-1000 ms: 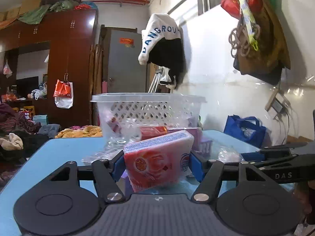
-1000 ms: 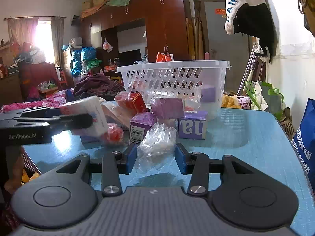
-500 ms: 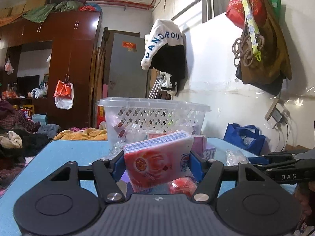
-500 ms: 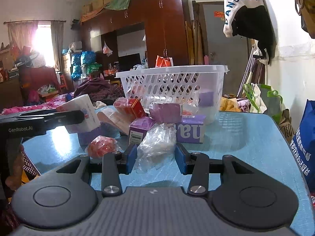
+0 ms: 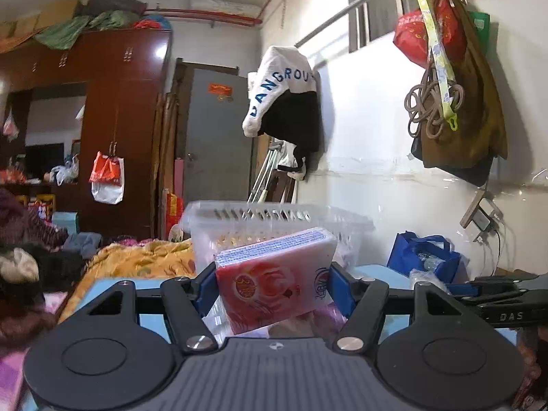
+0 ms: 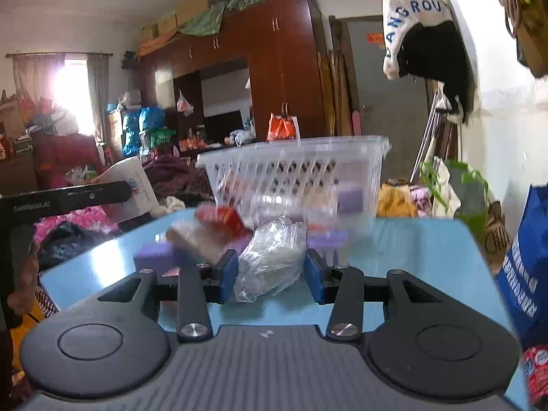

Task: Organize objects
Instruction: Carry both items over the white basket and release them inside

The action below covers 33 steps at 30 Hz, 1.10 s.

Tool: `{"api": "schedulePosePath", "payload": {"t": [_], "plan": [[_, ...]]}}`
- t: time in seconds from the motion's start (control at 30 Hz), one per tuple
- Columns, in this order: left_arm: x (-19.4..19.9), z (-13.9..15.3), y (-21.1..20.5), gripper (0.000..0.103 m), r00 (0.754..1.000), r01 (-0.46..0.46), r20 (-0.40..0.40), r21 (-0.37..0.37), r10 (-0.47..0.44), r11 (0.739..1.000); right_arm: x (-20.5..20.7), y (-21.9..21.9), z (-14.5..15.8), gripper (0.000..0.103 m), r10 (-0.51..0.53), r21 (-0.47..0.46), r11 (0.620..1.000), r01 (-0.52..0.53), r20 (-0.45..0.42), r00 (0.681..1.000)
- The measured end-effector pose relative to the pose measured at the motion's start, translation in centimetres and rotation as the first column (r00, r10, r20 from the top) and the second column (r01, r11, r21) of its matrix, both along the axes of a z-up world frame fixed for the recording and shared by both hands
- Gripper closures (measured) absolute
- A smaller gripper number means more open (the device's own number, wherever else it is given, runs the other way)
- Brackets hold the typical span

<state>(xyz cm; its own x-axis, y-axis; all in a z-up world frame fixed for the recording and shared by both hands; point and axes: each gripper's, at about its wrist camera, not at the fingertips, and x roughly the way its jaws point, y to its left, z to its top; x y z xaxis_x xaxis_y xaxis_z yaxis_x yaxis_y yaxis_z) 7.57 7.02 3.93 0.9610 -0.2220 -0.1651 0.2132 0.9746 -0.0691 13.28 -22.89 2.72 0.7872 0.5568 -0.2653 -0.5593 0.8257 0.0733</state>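
Observation:
My left gripper (image 5: 272,282) is shut on a pink tissue pack (image 5: 274,277) and holds it tilted, above the blue table (image 5: 113,282), in front of the white lattice basket (image 5: 274,217). My right gripper (image 6: 270,269) is shut on a clear plastic bag (image 6: 270,257) and holds it above the table (image 6: 411,257), short of the basket (image 6: 294,174). In the right wrist view the left gripper (image 6: 68,198) with its pack (image 6: 133,185) is at the left. The basket holds several packs.
Loose items lie on the table before the basket: a red pack (image 6: 222,219), a purple box (image 6: 157,253) and another purple box (image 6: 327,239). A blue bag (image 6: 527,267) hangs off the table's right. Clothes are piled to the left.
Both grippers have risen with their loads; the basket and table items now sit lower in both views. The right wrist view is blurred by motion.

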Motion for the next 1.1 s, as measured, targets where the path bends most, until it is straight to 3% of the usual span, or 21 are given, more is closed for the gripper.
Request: {"api": "schedulePosePath", "payload": {"t": [0.27, 0.5, 0.7, 0.87, 0.93, 1.0, 1.03, 1.1], "plan": [[6.5, 5.5, 0.0, 0.035, 0.998, 0.01, -0.061, 0.032, -0.008, 0.999, 3.6, 1.2, 4.8, 0.057, -0.069, -0.043, 0.997, 0.071, 0.034, 0.997], [11.4, 7.2, -0.9, 0.035, 0.996, 0.005, -0.087, 0.076, 0.002, 0.997, 6.7, 2.7, 6.5, 0.057, -0.079, -0.066, 0.994, 0.082, 0.053, 0.995], [17.3, 6.3, -1.7, 0.035, 0.988, -0.017, -0.156, 0.04, 0.023, 0.999, 11.9, 6.5, 5.2, 0.058, -0.095, -0.13, 0.986, 0.1, 0.045, 0.994], [19.6, 4.5, -1.2, 0.033, 0.978, -0.047, -0.205, 0.014, 0.048, 0.999, 15.0, 7.5, 4.7, 0.057, -0.112, -0.121, 0.986, 0.115, 0.027, 0.993], [20.1, 3.8, -1.2, 0.03, 0.972, -0.055, -0.227, 0.037, 0.062, 0.998, 14.8, 7.3, 4.5, 0.053, -0.111, -0.107, 0.988, 0.115, 0.044, 0.993], [20.2, 3.2, -1.2, 0.025, 0.968, -0.078, -0.236, 0.06, 0.09, 0.995, 14.1, 7.1, 4.6, 0.016, -0.116, -0.099, 0.988, 0.12, 0.048, 0.992], [19.9, 3.1, -1.0, 0.025, 0.965, -0.092, -0.24, 0.059, 0.104, 0.994, 13.4, 6.8, 4.8, 0.007, -0.126, -0.081, 0.988, 0.132, 0.068, 0.99], [18.6, 3.3, -0.5, 0.025, 0.969, -0.098, -0.224, 0.035, 0.103, 0.995, 11.5, 6.0, 4.8, 0.0, -0.113, -0.061, 0.991, 0.118, 0.09, 0.99]]}}
